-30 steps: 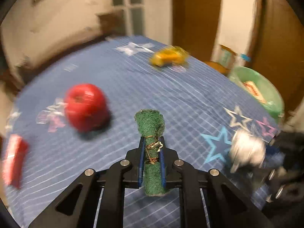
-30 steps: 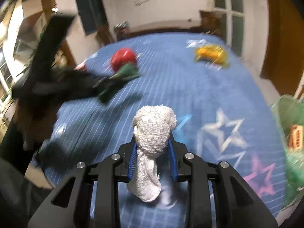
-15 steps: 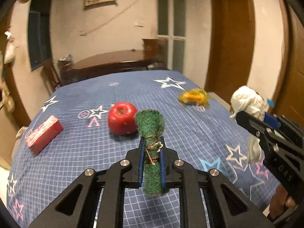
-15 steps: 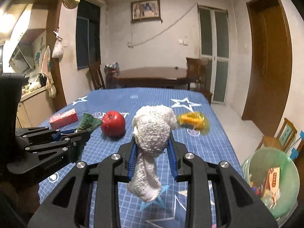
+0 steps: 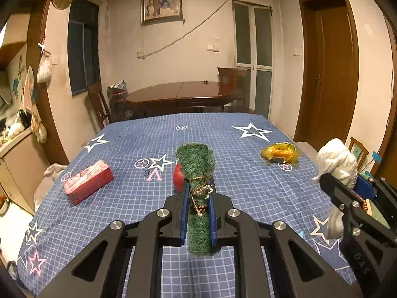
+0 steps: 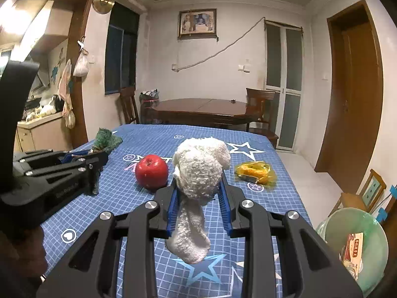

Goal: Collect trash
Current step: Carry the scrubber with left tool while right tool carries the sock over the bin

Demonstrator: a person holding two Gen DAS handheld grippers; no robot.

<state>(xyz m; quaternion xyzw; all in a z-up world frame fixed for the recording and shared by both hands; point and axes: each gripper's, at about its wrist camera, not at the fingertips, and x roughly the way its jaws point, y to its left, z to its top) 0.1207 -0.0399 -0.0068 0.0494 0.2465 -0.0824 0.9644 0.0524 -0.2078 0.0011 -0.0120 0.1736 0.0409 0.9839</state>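
My left gripper (image 5: 198,193) is shut on a rolled green scouring pad (image 5: 197,166) tied with a gold twist, held above the blue star tablecloth (image 5: 124,193). My right gripper (image 6: 199,193) is shut on a white towel wad (image 6: 198,171) that hangs down between the fingers. Each gripper shows in the other's view: the right one (image 5: 345,181) at the right edge, the left one (image 6: 82,159) at the left. A yellow crumpled wrapper (image 6: 255,172) lies on the cloth at the right. A green trash bin (image 6: 357,245) with a packet inside stands off the table's right side.
A red apple (image 6: 151,171) sits mid-table, mostly hidden behind the pad in the left wrist view (image 5: 178,178). A red tissue pack (image 5: 88,181) lies at the left. A wooden dining table (image 5: 181,94) and chairs stand beyond.
Both grippers have risen and tilted up from close over the cloth to a level view of the room. Each keeps hold of its item.
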